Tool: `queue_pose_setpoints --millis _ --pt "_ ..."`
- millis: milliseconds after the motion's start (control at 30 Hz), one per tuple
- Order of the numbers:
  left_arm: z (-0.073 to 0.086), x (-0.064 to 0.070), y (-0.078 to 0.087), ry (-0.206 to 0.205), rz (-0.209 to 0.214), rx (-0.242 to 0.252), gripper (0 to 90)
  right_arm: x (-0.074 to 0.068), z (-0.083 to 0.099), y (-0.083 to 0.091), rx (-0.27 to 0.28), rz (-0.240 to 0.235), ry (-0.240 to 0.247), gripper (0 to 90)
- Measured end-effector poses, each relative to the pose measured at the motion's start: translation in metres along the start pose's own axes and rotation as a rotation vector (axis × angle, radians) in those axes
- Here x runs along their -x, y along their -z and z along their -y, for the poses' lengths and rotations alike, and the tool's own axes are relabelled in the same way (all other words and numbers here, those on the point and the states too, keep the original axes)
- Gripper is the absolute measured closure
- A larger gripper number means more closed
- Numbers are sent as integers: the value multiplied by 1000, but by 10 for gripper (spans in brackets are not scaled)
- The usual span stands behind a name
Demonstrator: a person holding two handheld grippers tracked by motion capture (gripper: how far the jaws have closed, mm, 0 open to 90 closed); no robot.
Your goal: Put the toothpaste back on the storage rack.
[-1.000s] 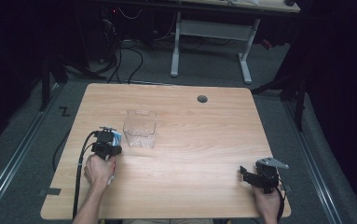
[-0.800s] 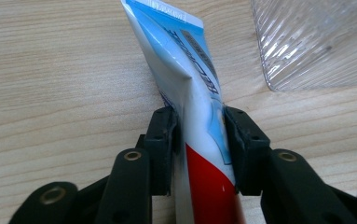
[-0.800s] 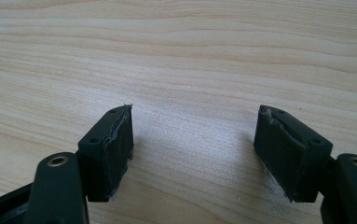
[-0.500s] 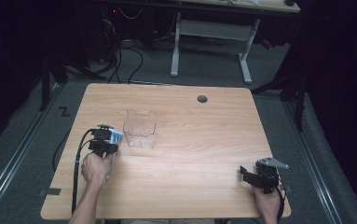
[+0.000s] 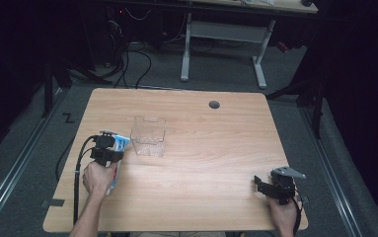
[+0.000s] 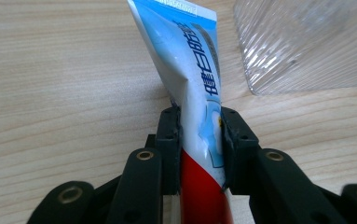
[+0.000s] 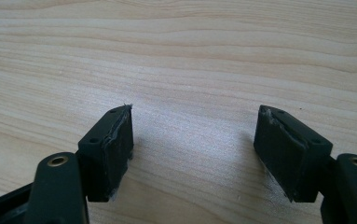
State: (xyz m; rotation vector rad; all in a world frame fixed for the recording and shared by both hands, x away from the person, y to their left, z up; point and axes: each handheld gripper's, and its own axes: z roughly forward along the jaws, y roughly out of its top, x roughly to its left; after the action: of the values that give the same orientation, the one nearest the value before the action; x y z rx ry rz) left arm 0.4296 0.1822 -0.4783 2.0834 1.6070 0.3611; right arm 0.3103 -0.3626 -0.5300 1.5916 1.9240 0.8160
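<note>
A blue, white and red toothpaste tube (image 6: 192,79) is pinched between the jaws of my left gripper (image 6: 199,140), its flat crimped end pointing toward a clear ribbed plastic box (image 6: 306,42). From above, the left gripper (image 5: 108,148) sits at the table's left with the tube (image 5: 120,143) just left of the box (image 5: 148,136), which stands upright and looks empty. My right gripper (image 7: 195,149) rests low over bare wood with its jaws wide apart and nothing between them; in the high view the right gripper (image 5: 270,187) is near the front right corner.
The wooden table (image 5: 201,163) has a round cable hole (image 5: 214,104) near its far edge. Behind the table stand a desk frame and cables on a dark floor. A black cable (image 5: 78,173) trails from the left gripper off the front edge.
My left gripper has drawn slightly back toward the person with the tube, which now tilts up off the table. The right gripper has stayed put.
</note>
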Motion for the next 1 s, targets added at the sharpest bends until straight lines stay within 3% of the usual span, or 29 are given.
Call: queue_pose_setpoints --millis 567,1000 --pt "0 -6 48 -28 46 122 722 0 0 0 -1 0 0 284" --pt "-7 7 73 -91 77 189 721 0 0 0 -1 0 0 285"
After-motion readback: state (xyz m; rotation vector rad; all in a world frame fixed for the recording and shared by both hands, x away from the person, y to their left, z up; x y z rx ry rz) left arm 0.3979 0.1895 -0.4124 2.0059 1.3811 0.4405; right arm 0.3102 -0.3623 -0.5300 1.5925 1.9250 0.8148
